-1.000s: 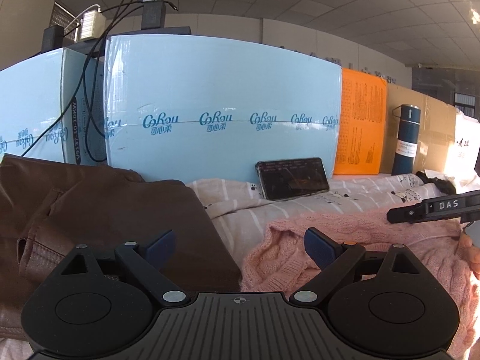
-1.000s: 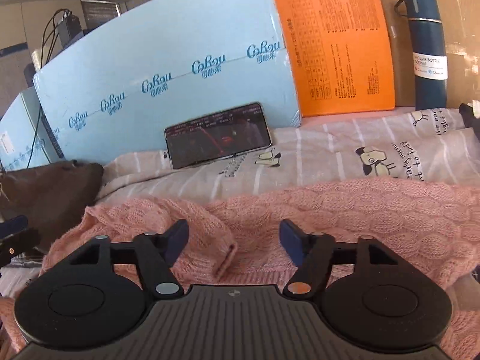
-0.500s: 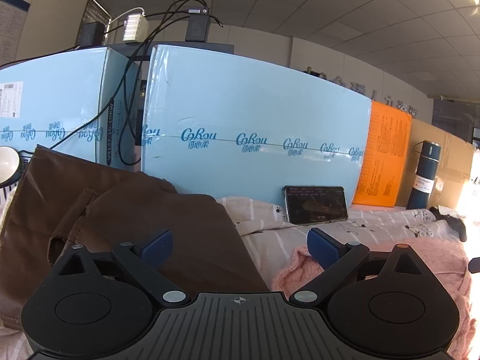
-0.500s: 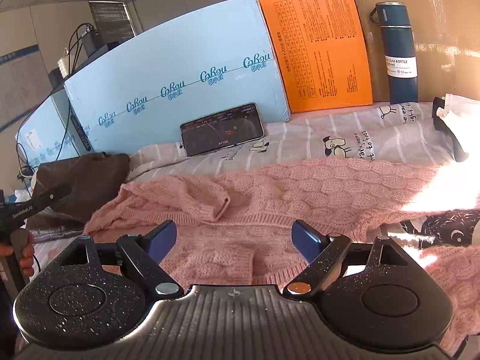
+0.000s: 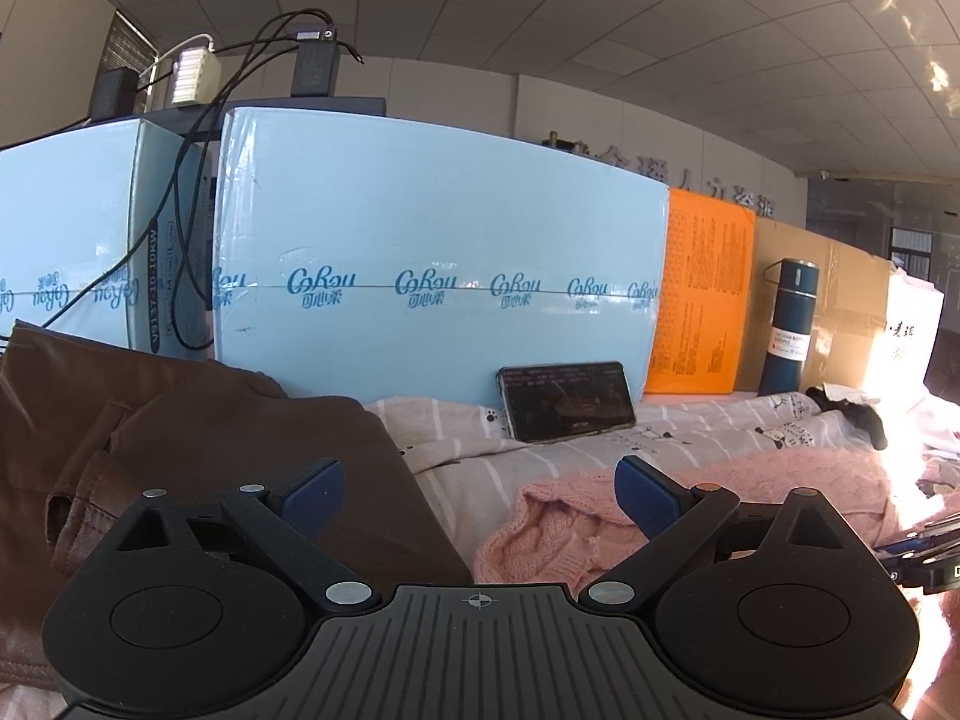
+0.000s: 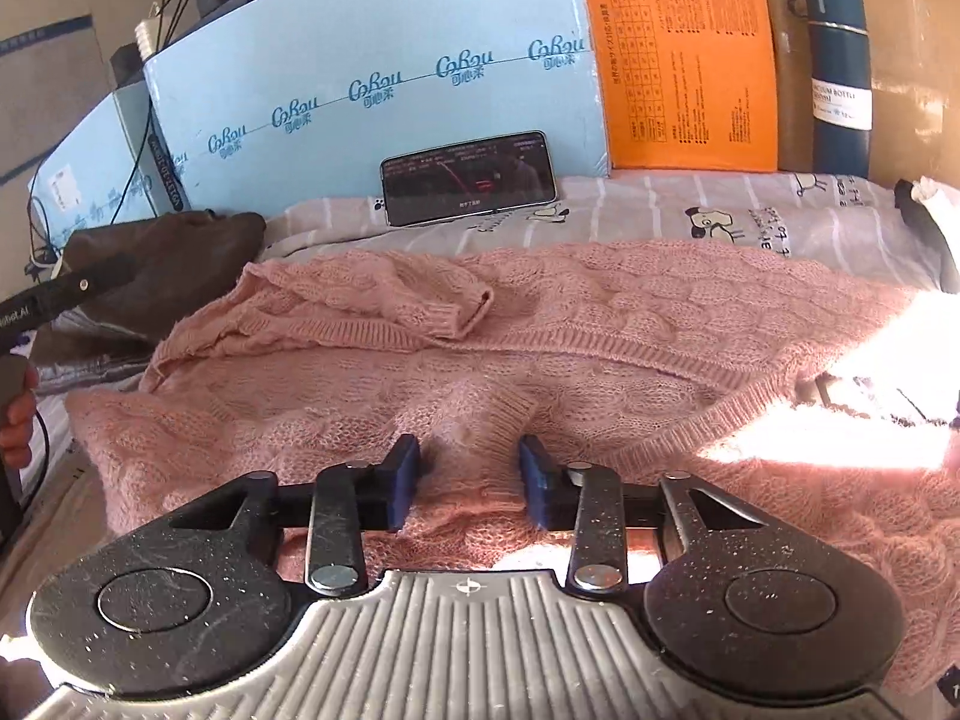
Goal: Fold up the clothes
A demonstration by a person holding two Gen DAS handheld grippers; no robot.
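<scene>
A pink knitted sweater (image 6: 540, 336) lies spread on the striped bed sheet (image 6: 690, 210), one sleeve folded across its upper left. My right gripper (image 6: 470, 477) is low over the sweater's near part, its jaws partly closed with a bump of knit between the blue pads, a gap still showing. My left gripper (image 5: 479, 489) is open and empty, held above the sheet between the sweater's left edge (image 5: 558, 522) and a brown leather jacket (image 5: 198, 438).
Light blue boxes (image 5: 432, 276), an orange sheet (image 5: 702, 306) and cardboard stand along the back. A phone (image 5: 567, 399) leans on the blue box. A dark blue bottle (image 6: 837, 72) stands at the back right. The brown jacket (image 6: 162, 264) lies left of the sweater.
My right gripper has dropped onto the sweater and narrowed its jaws around a bump of knit. My left gripper has pulled back left, away from the sweater, and stays open.
</scene>
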